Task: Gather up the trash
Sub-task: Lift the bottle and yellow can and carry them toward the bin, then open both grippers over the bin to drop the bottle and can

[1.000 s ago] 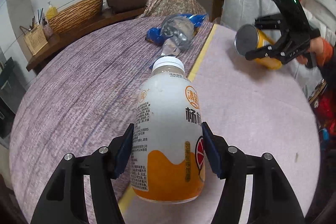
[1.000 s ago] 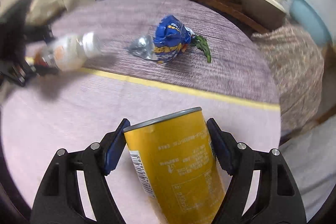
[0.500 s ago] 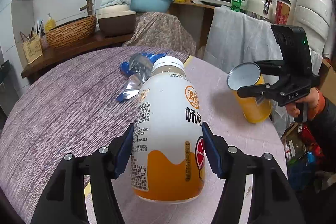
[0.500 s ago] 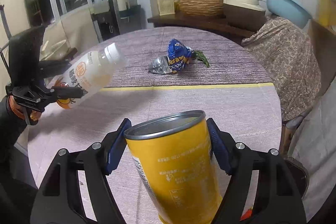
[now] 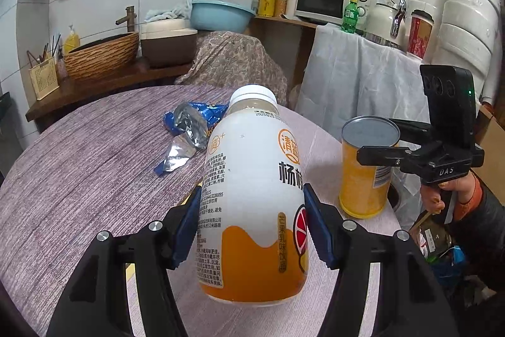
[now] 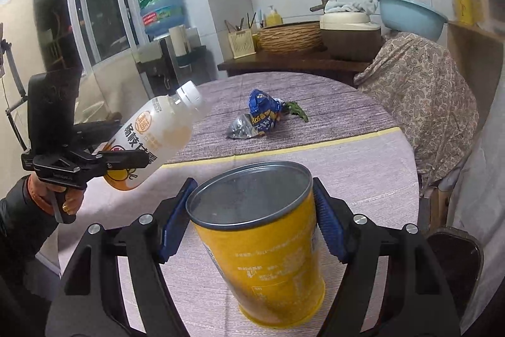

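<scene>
My left gripper [image 5: 252, 223] is shut on a white and orange drink bottle [image 5: 252, 195] with a white cap, held above the round table. My right gripper [image 6: 252, 220] is shut on a yellow tin can [image 6: 262, 261] with a grey lid, held over the table's right edge. In the left wrist view the can [image 5: 363, 176] hangs to the right of the bottle. In the right wrist view the bottle [image 6: 154, 138] is tilted at the left. A crumpled blue and silver snack wrapper [image 5: 189, 128] lies on the purple cloth at the far side, also in the right wrist view [image 6: 258, 116].
The round table [image 5: 79, 163] has a purple cloth and a pink cloth joined by a yellow stripe [image 6: 284, 149]. A chair with patterned cover [image 6: 419, 93] stands behind it. A dark bin [image 6: 454, 251] sits below the right edge. A counter with basket [image 5: 101, 56] lines the wall.
Both grippers have lifted and tilted back, so more of the room shows. The can has come closer to the bottle and stands more upright. Both holds are unchanged.
</scene>
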Motion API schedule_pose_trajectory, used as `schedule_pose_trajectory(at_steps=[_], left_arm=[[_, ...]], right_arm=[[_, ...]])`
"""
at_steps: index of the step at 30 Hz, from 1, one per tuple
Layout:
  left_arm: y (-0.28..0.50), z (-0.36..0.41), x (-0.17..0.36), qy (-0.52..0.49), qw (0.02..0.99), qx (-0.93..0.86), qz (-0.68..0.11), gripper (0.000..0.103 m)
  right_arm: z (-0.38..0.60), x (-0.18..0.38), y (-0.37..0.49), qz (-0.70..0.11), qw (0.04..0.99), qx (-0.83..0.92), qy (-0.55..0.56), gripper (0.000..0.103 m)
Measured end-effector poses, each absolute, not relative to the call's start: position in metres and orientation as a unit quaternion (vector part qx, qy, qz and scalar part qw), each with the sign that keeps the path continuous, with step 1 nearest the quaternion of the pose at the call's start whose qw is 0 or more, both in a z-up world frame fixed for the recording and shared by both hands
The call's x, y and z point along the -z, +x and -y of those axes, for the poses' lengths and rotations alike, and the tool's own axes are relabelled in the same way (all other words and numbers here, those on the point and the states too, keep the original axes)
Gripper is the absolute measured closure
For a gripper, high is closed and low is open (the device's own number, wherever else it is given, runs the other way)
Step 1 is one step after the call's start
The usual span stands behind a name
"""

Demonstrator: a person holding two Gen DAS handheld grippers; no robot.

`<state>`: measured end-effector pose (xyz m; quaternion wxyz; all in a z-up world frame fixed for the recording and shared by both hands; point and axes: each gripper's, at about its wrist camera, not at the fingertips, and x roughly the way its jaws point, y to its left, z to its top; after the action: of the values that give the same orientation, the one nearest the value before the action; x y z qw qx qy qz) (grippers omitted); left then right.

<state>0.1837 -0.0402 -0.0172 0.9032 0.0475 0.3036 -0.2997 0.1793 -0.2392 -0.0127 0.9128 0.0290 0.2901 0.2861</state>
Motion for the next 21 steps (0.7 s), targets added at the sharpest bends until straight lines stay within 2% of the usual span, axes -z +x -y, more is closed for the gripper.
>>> schedule_pose_trajectory(at_steps=[12,21], left_arm=[[0.188,0.077,0.0,0.048,0.903,0.32,-0.283,0.042],[0.2,0.167,0.001,0.047,0.876,0.391,-0.28,0.042]], right_arm=[[0.271,-0.005,0.156,-0.248,0.933,-0.258,0.047,0.031],[0.358,-0.002,0.121,-0.243,0.956,-0.149,0.075,0.031]])
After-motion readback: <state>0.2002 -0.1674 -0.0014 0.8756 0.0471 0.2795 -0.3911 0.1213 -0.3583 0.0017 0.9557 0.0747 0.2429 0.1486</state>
